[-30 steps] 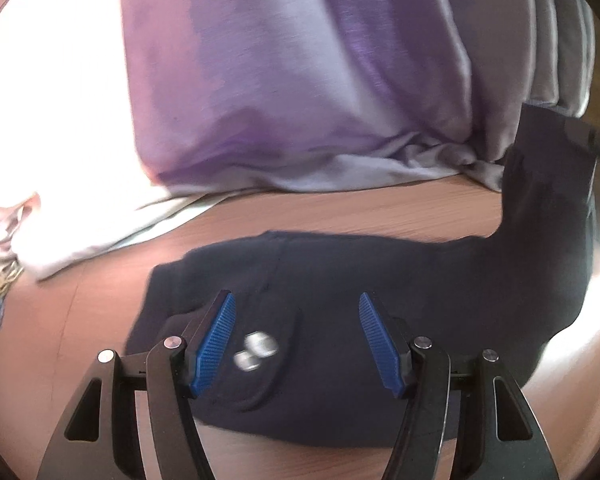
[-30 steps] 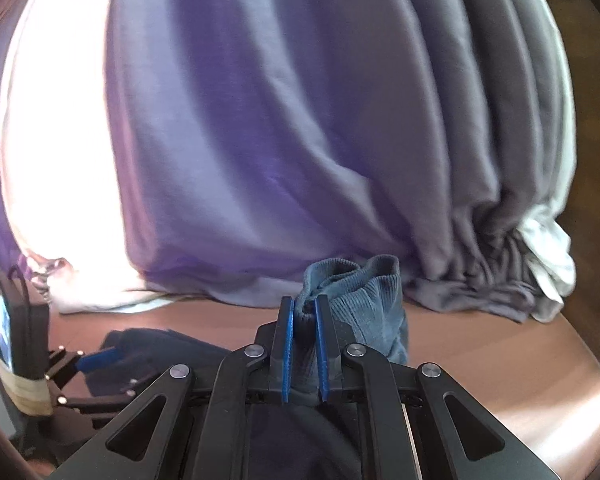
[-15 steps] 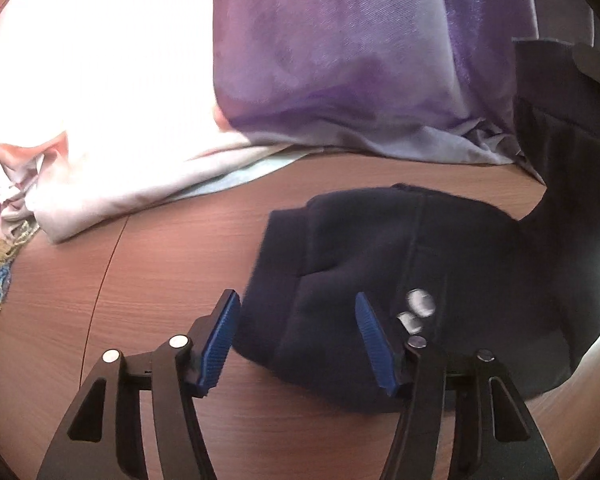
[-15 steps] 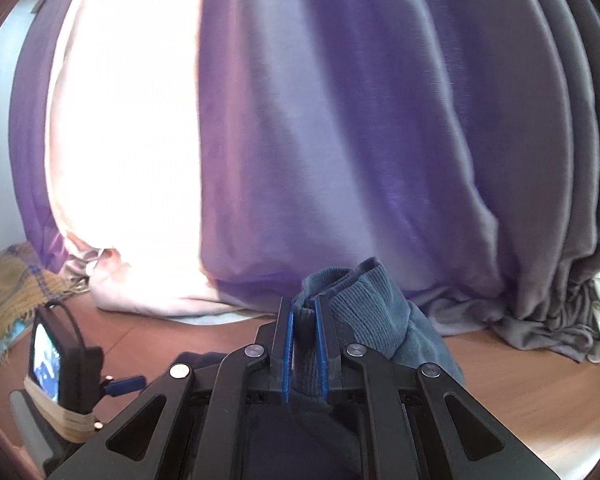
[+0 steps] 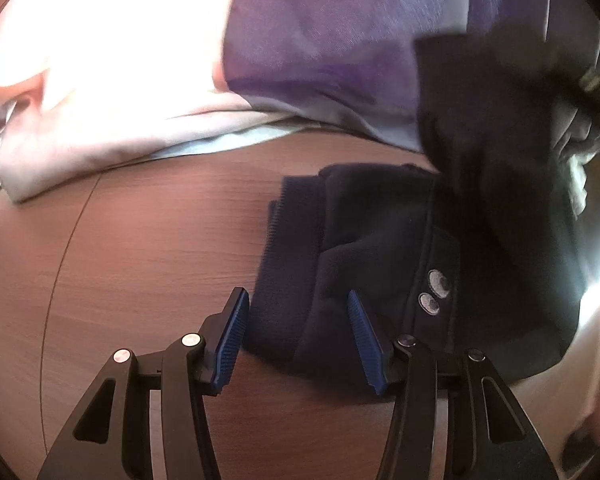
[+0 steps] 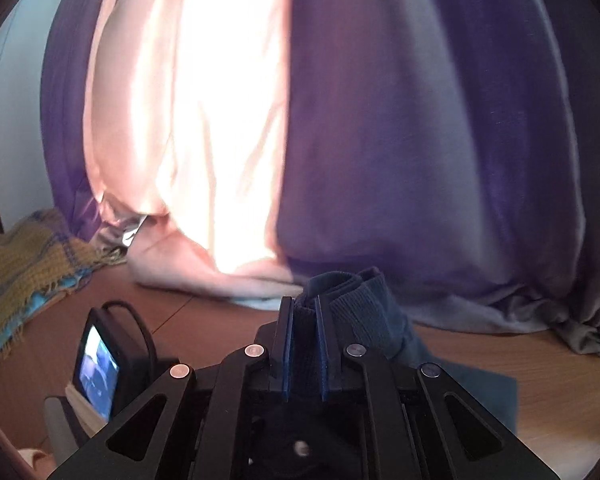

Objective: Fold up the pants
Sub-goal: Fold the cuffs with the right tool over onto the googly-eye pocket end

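I am midway through a fold. My right gripper (image 6: 303,312) is clamped on a ribbed cuff of the pants (image 5: 380,260), lifted above the wooden table (image 5: 140,260). The rest of the garment lies dark and bunched towards the table's right side. My left gripper (image 5: 296,336) is closing, its jaws straddling the ribbed edge nearest me without yet pinching it. Next, I judge, it must bite that edge so both ends travel together. Curtains (image 6: 420,140) pool along the far edge, and a woven blanket (image 6: 24,264) sits far left; neither obstructs.
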The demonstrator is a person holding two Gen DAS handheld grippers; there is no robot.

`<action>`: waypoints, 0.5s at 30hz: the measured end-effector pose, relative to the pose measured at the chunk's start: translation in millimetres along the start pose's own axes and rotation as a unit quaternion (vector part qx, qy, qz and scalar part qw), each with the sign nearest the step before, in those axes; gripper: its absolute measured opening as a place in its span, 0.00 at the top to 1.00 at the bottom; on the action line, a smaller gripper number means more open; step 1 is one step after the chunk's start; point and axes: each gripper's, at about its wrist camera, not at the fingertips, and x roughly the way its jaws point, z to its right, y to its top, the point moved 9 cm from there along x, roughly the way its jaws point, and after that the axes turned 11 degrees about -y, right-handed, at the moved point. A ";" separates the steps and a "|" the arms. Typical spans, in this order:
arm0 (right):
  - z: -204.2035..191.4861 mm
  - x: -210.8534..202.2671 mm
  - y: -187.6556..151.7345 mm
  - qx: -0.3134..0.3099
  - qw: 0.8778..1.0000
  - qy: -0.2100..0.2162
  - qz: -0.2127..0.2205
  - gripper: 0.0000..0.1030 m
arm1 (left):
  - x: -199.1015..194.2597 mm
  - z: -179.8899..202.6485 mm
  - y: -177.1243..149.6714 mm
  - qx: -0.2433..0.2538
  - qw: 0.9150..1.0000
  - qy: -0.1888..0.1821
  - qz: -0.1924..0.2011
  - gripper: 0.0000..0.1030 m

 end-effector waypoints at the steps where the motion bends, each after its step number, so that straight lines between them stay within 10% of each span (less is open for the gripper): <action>1: -6.8 4.1 -3.1 -0.003 1.000 0.003 -0.004 0.89 | -8.1 -4.3 -1.1 -0.003 1.000 0.000 0.008 0.49; 15: -71.3 17.5 -40.6 -0.039 0.990 0.113 -0.070 0.76 | -48.3 -28.7 -26.9 0.046 0.999 0.019 -0.003 0.41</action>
